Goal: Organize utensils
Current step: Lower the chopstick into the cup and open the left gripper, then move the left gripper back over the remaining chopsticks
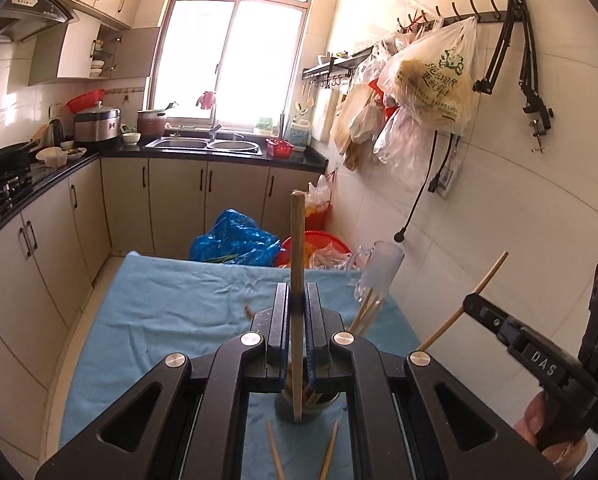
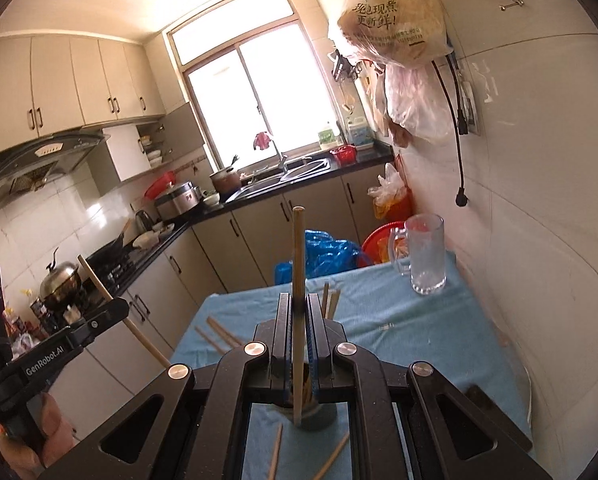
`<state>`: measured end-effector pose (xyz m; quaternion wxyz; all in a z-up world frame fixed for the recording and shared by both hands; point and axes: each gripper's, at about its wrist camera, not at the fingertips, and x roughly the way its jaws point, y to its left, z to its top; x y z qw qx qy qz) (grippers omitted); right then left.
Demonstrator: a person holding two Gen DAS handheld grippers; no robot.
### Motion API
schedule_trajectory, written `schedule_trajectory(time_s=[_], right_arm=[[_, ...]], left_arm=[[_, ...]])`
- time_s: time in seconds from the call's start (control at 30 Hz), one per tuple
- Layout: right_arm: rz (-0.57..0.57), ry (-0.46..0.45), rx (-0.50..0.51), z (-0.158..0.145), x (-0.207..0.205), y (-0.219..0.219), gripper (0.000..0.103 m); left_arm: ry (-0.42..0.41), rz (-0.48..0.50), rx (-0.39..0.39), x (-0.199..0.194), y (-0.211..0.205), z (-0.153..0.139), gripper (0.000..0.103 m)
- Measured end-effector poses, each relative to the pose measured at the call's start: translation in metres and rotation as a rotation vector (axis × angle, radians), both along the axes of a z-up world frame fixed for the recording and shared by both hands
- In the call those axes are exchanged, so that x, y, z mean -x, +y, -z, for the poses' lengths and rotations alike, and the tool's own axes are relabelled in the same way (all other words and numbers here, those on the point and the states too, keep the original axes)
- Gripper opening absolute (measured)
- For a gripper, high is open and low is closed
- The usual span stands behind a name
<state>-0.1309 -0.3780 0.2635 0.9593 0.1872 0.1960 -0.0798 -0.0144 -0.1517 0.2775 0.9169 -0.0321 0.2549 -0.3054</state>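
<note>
Each gripper pinches one wooden chopstick upright: the left gripper (image 1: 298, 300) its chopstick (image 1: 297, 240), the right gripper (image 2: 298, 308) another chopstick (image 2: 298, 248), above the blue tablecloth (image 1: 179, 300).

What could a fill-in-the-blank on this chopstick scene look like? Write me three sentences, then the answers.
1. Each gripper, left gripper and right gripper, is shut on one ____.
2. The tablecloth is ____ in colour.
3. The glass mug stands upright and holds ____ chopsticks.

Answers: chopstick; blue; no

One glass mug (image 2: 425, 256), two grippers, each holding one chopstick (image 2: 298, 304).
</note>
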Motion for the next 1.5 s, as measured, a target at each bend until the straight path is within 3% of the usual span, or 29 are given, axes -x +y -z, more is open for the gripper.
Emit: schedule_trajectory(time_s=[0.17, 0.3, 0.6, 0.8, 0.87, 0.93, 1.07, 1.2, 1.33, 1.5], right_arm=[[0.010, 0.007, -0.015, 0.002, -0.027, -0.008, 0.007], [0.015, 0.031, -0.030, 0.013, -0.046, -0.014, 0.007], [-0.011, 0.149, -0.091, 0.064, -0.075, -0.025, 0.007], [-0.039, 0.200, -0.133, 0.086, -0.086, -0.028, 0.008], [-0.043, 0.203, -0.141, 0.086, -0.086, -0.028, 0.008], [-0.046, 0.195, -0.144, 0.084, -0.083, -0.029, 0.009], [-0.038, 0.167, -0.132, 0.075, -0.068, -0.028, 0.016], [-0.035, 0.157, -0.143, 0.077, -0.043, -0.027, 0.022], [-0.038, 0.192, -0.178, 0.102, -0.019, -0.026, 0.023], [-0.050, 0.301, -0.244, 0.154, -0.001, -0.021, 0.023]], left_arm=[[0.031, 0.006, 0.020, -0.022, -0.019, 0.006, 0.006], [0.075, 0.010, 0.003, -0.039, -0.033, 0.027, 0.006], [0.157, 0.011, -0.039, -0.058, -0.046, 0.077, 0.006], [0.178, 0.006, -0.051, -0.062, -0.043, 0.092, 0.007], [0.181, 0.006, -0.050, -0.061, -0.041, 0.091, 0.014], [0.168, -0.001, -0.036, -0.058, -0.036, 0.086, 0.029], [0.136, -0.009, -0.018, -0.047, -0.024, 0.077, 0.031], [0.121, -0.032, -0.011, -0.029, 0.001, 0.081, 0.046], [0.160, -0.057, -0.044, -0.011, 0.027, 0.114, 0.047], [0.276, -0.095, -0.135, 0.014, 0.055, 0.190, 0.049]])
